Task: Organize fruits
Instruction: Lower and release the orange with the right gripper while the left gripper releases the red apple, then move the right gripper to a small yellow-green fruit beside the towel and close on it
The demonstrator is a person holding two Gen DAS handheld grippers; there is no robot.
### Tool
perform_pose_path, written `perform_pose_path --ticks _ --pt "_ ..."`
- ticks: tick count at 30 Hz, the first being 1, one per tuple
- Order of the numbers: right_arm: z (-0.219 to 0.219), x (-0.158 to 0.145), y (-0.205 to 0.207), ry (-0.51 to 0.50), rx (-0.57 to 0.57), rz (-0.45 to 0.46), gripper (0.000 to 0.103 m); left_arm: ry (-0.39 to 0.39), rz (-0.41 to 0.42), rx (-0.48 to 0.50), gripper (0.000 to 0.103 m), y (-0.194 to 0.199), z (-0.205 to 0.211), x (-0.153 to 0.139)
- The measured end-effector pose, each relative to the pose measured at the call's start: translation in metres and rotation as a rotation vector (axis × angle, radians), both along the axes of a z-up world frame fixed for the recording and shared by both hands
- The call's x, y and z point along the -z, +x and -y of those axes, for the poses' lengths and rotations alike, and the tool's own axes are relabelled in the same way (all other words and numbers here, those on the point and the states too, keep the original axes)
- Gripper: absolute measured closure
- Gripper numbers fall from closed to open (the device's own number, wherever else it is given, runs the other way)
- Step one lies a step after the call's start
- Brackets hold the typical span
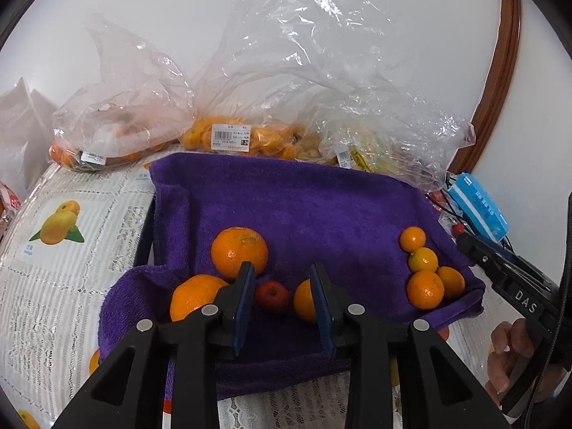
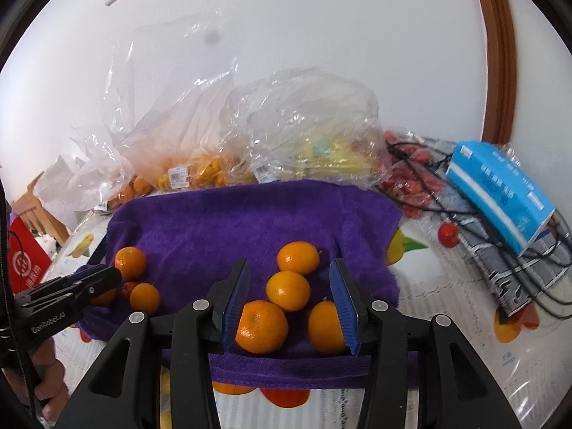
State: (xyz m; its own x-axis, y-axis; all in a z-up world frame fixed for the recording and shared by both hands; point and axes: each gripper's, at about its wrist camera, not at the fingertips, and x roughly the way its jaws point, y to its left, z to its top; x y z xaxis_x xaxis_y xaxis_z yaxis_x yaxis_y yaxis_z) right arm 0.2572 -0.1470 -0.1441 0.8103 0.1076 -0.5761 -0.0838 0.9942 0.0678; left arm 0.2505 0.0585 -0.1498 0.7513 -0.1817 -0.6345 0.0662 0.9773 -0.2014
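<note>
A purple towel (image 1: 304, 207) lies on the table and carries the fruit. My left gripper (image 1: 282, 279) is open over its left group: two large oranges (image 1: 238, 252), a small orange (image 1: 304, 300) and a small red fruit (image 1: 271, 296) that sits between the fingers, untouched. My right gripper (image 2: 289, 286) is open above the right group of several small oranges (image 2: 288, 290), and the same cluster shows in the left wrist view (image 1: 425, 271). The left gripper also shows at the left of the right wrist view (image 2: 96, 280).
Clear plastic bags (image 1: 221, 139) of oranges and yellow fruit stand behind the towel by the wall. A blue tissue pack (image 2: 500, 193), black cables, a loose red fruit (image 2: 448, 234) and a bag of red fruit lie to the right. A red box (image 2: 25, 261) stands at the left.
</note>
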Motion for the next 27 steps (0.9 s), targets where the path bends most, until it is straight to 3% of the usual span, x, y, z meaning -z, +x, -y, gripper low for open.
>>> perform_pose_path --ticks 4,10,15,20,22,24,27 --pt "0.001 -0.002 -0.002 -0.027 0.04 0.031 0.057 0.005 0.015 -0.003 0.073 -0.003 0.0 -0.003" --pt "0.002 -0.002 -0.001 0.038 0.021 -0.042 0.057 0.0 0.018 0.014 0.073 -0.007 0.0 -0.011" --pt "-0.009 -0.007 -0.022 0.038 0.004 -0.05 0.057 -0.06 0.016 0.033 0.073 -0.01 -0.006 -0.022" --pt "-0.018 -0.005 -0.052 0.096 -0.005 -0.081 0.057 -0.042 -0.021 0.038 0.072 -0.014 -0.006 -0.028" --pt "-0.025 -0.002 -0.061 0.097 -0.03 -0.103 0.057 -0.024 -0.013 0.032 0.069 -0.023 -0.009 -0.032" --pt "-0.036 0.002 -0.071 0.068 -0.06 -0.111 0.057 -0.032 0.001 0.037 0.059 -0.034 -0.014 -0.034" --pt "-0.048 0.007 -0.085 0.045 -0.101 -0.123 0.059 -0.023 -0.004 0.031 0.059 -0.048 -0.022 -0.031"
